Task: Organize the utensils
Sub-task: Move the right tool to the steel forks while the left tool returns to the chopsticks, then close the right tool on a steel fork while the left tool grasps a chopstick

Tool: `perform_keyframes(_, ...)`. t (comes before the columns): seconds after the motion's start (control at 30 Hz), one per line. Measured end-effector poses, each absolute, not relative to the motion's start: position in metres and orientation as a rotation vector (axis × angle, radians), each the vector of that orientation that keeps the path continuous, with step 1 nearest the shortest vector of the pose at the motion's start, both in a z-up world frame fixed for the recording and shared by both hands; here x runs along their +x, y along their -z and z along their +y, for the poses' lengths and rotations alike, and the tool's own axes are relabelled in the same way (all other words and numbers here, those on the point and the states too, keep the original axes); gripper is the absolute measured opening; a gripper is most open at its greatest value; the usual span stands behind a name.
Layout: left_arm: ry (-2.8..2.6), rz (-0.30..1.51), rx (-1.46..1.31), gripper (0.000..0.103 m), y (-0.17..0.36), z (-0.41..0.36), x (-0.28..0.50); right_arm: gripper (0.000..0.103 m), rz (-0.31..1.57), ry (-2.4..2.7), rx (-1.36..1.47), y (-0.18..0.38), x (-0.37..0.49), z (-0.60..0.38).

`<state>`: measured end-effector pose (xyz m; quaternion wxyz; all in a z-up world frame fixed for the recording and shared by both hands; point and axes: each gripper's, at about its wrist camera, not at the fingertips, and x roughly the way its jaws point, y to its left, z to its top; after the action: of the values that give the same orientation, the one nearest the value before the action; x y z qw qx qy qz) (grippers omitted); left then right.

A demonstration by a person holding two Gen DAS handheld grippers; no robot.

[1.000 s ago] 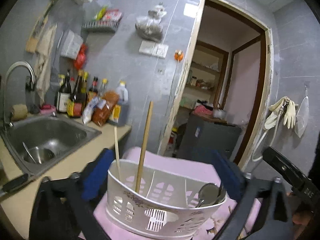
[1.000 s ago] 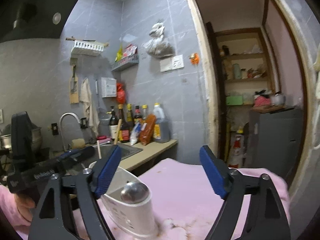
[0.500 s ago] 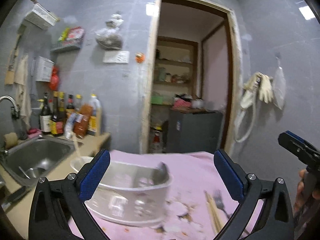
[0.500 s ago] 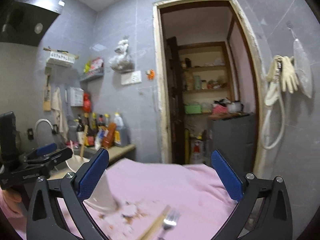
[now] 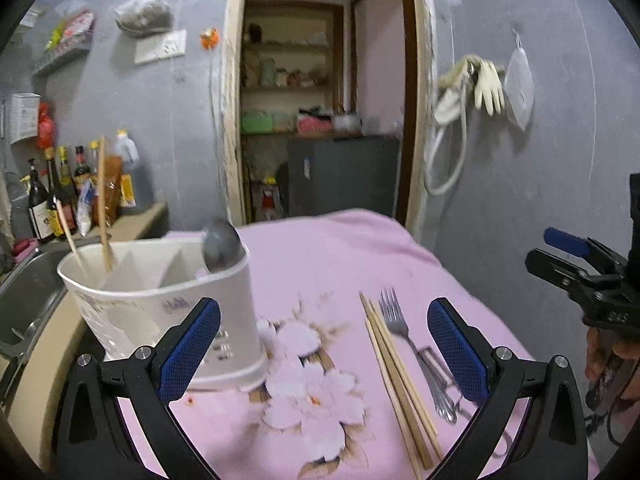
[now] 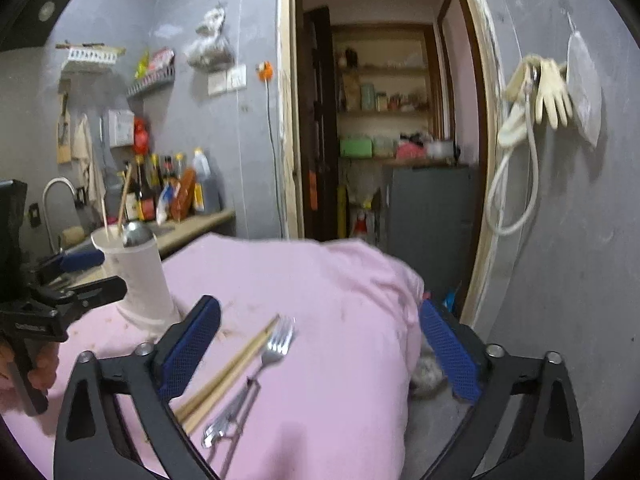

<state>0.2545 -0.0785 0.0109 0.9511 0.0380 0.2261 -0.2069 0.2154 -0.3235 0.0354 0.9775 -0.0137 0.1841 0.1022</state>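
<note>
A white utensil holder (image 5: 168,308) stands on the pink cloth at the left; it holds a spoon (image 5: 221,250) and chopsticks (image 5: 103,208). Loose chopsticks (image 5: 396,380), a fork (image 5: 400,332) and a metal peeler (image 5: 434,372) lie on the cloth to its right. My left gripper (image 5: 324,344) is open and empty above the cloth between holder and loose utensils. My right gripper (image 6: 320,344) is open and empty above the fork (image 6: 276,344) and chopsticks (image 6: 228,372); the holder (image 6: 140,276) stands to its left.
The pink cloth covers a table (image 5: 320,248) whose far edge drops toward a doorway (image 5: 316,120). A counter with a sink (image 5: 24,304) and bottles (image 5: 52,200) lies left. Gloves and a hose (image 5: 472,88) hang on the right wall.
Both grippers swung right and tilted down, away from the holder. The loose chopsticks, fork and peeler came into full view beneath them. Both stayed open.
</note>
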Motion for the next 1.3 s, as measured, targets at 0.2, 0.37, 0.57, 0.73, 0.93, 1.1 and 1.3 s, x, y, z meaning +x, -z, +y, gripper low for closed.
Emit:
perform_keyframes(0.2,0.488,0.586,0.089,0.095,0.008,-0.088,0.266,0.066,0.509,-0.247,-0.021,-0.015,0.228,-0.323)
perform_keyframes(0.37,0.561,0.742,0.089,0.072,0.026,-0.095,0.282,0.050,0.601,-0.316,-0.047,-0.001,0.233,-0.311)
perform_keyframes(0.57,0.652,0.919,0.073,0.048,0.044,-0.107,0.301,0.039,0.663,-0.376,-0.089,0.009,0.234,-0.294)
perform_keyframes(0.73,0.667,1.010,0.082,0.035,0.058,-0.115,0.313,0.034,0.729,-0.421,-0.117,0.018,0.239,-0.282)
perform_keyframes(0.93,0.676,1.098,0.050,0.028,0.067,-0.119,0.331,0.033,0.777,-0.440,-0.124,0.024,0.246,-0.278)
perform_keyframes(1.1,0.677,1.136,0.023,0.021,0.067,-0.119,0.342,0.033,0.801,-0.451,-0.124,0.027,0.250,-0.275)
perform_keyframes(1.3,0.663,1.159,0.027,0.016,0.067,-0.126,0.347,0.033,0.829,-0.459,-0.130,0.031,0.254,-0.269)
